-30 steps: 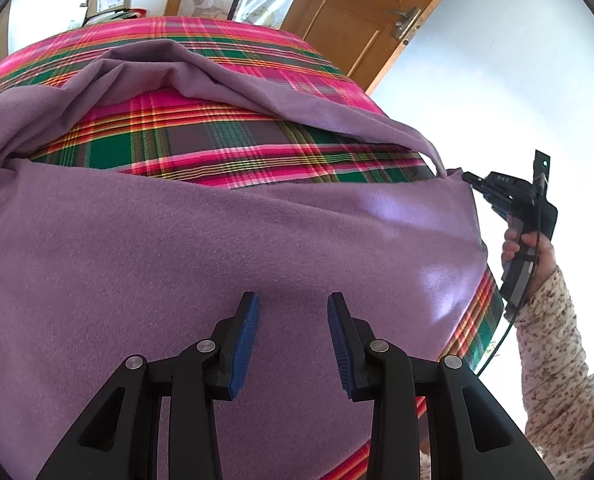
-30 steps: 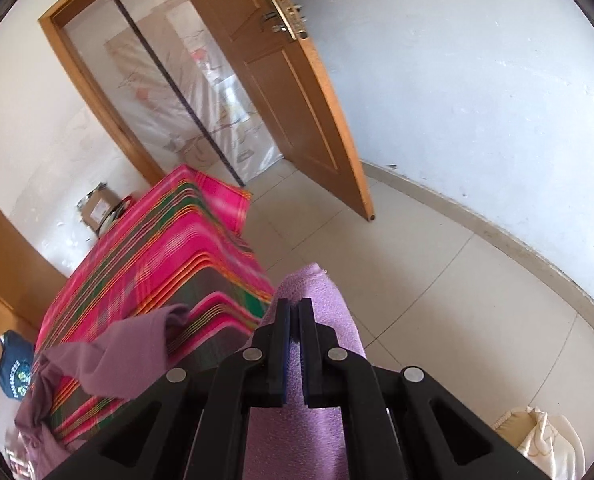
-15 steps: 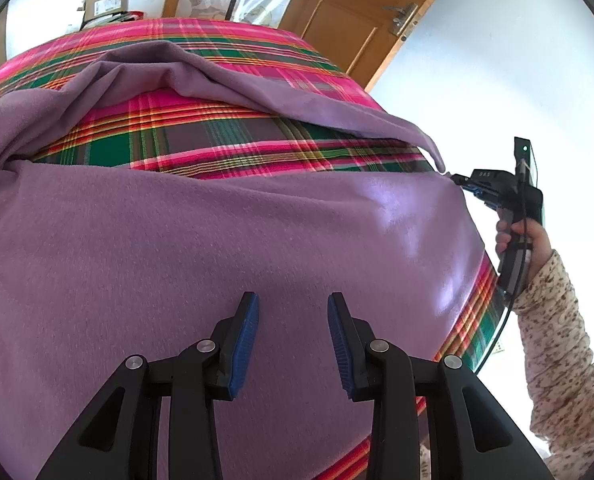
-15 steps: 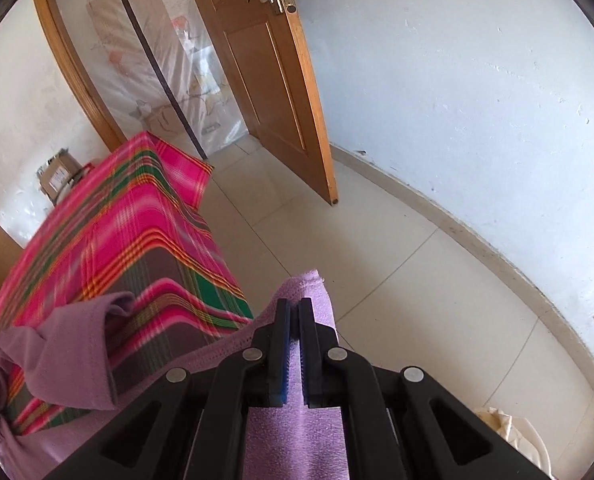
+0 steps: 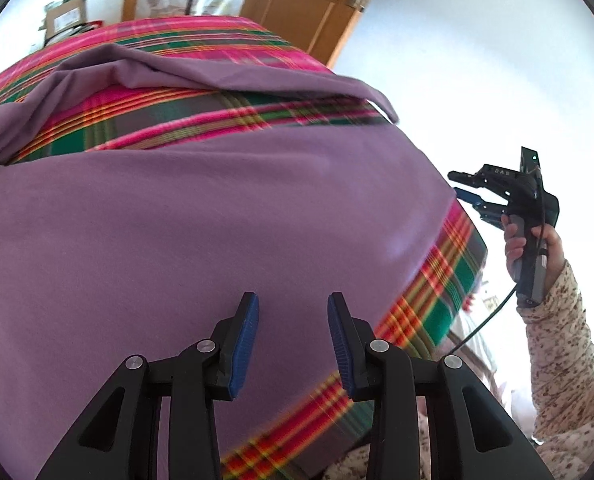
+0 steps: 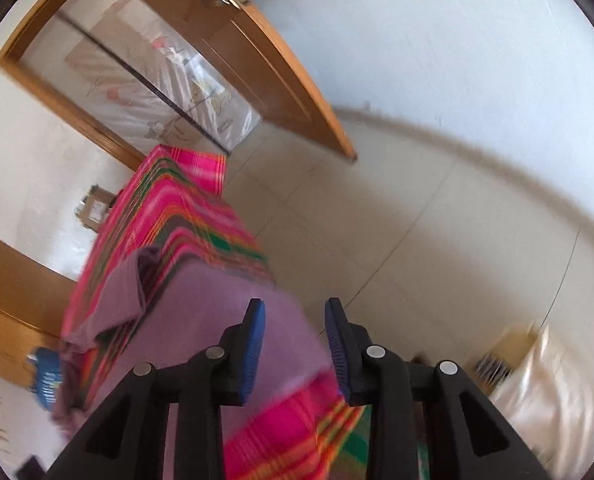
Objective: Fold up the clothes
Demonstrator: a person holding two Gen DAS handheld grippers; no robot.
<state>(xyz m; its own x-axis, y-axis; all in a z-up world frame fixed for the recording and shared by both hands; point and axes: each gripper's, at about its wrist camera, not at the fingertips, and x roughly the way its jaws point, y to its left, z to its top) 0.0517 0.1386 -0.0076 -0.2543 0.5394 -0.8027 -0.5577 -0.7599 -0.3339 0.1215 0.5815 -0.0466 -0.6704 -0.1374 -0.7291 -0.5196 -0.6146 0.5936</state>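
Both grippers stand wide apart in the jaws and hold nothing. Starting from the left: the left gripper (image 5: 293, 328) hovers over the purple garment (image 5: 201, 216), its blue pads (image 5: 244, 336) spread above the near part of the fabric; whether they touch it I cannot tell. That garment lies spread across the plaid cloth (image 5: 233, 114) covering the table, filling most of the near surface. A folded-back band of purple (image 5: 233, 74) runs along the far side, with a strip of plaid showing between it and the main sheet. Beyond the table a cardboard box (image 5: 67, 20) sits by the wall, and a wooden door (image 5: 309, 4) stands open.

Further right, past the garment's edge and off the table's side, the right gripper (image 5: 467, 188) is held up in the person's hand (image 5: 531, 246), clear of the cloth, a floral sleeve (image 5: 557, 344) below it. From its own camera the right gripper (image 6: 295, 332) points along the garment's (image 6: 217, 312) right edge toward tiled floor (image 6: 417, 220).
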